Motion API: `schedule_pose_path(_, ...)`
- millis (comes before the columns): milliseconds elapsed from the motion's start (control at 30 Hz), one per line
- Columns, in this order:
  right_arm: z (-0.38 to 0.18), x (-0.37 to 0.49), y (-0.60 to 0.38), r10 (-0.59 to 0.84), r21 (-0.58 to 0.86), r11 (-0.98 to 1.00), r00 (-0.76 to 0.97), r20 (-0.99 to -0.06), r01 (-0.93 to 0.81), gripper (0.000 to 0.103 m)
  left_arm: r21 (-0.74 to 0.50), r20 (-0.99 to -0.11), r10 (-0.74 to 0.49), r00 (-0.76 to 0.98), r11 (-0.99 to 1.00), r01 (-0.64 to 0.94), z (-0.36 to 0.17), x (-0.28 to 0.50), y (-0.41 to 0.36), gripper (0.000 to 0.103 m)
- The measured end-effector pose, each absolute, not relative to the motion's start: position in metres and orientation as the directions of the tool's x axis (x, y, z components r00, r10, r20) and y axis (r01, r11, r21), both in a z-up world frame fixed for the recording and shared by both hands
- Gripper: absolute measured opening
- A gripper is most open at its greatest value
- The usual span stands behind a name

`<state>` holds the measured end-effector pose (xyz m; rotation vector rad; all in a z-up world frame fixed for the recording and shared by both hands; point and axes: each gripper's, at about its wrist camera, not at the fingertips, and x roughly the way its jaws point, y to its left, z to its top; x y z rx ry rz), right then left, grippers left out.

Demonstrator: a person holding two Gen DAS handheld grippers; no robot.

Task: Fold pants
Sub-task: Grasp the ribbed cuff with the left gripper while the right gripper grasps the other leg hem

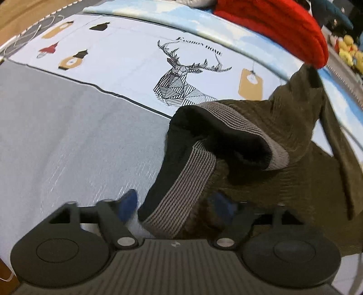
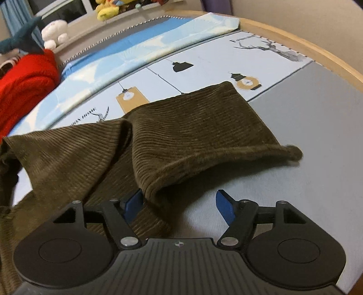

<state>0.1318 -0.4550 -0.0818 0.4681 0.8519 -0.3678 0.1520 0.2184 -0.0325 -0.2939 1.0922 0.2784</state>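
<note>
Olive corduroy pants (image 1: 283, 118) lie crumpled on the printed mat (image 1: 56, 136). Their striped grey waistband (image 1: 199, 168) with black lining curls up in the left wrist view. My left gripper (image 1: 175, 203) is open and straddles the lower end of that waistband: one blue fingertip is over the grey mat, the other over the corduroy. In the right wrist view a pant leg (image 2: 192, 122) is folded over, its hem edge lifted. My right gripper (image 2: 179, 206) is open around that fold, its left fingertip tucked against the fabric and its right one over bare mat (image 2: 306, 136).
A red knit garment (image 1: 283, 27) (image 2: 25, 79) lies at the mat's far side, touching a raised corner of the pants. Plush toys (image 1: 349, 50) (image 2: 109, 9) sit beyond it. A wooden rim (image 2: 317, 47) borders the mat at the right.
</note>
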Motion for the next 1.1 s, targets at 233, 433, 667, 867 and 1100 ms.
schedule_pose_path(233, -0.095, 0.157, -0.454, -0.116, 0.226, 0.860, 0.607, -0.786, 0.457, 0.073, -0.033, -0.935, 0.077, 0.345, 0.953, -0.302, -0.065, 0.179, 0.209, 0.084)
schedule_pose_path(433, -0.091, 0.151, -0.468, -0.131, 0.255, 0.839, 0.633, -0.763, 0.481, 0.023, 0.013, -0.925, 0.098, 0.367, 0.974, -0.226, -0.066, 0.181, 0.200, 0.064)
schedule_pose_path(667, -0.043, 0.110, -0.480, -0.167, 0.335, 0.817, 0.749, -0.641, 0.469, 0.010, 0.083, -0.865, 0.111, 0.490, 0.993, -0.079, -0.024, 0.151, 0.189, 0.008)
schedule_pose_path(867, -0.024, 0.060, -0.492, -0.141, 0.341, 0.826, 0.749, -0.647, 0.450, 0.009, 0.058, -0.809, 0.047, 0.586, 0.998, 0.000, 0.018, 0.105, 0.196, 0.007)
schedule_pose_path(1100, -0.080, 0.016, -0.520, 0.218, 0.427, 0.784, 0.444, -0.869, 0.450, 0.015, 0.048, -0.924, 0.074, 0.375, 0.996, -0.077, 0.003, 0.068, 0.245, 0.007)
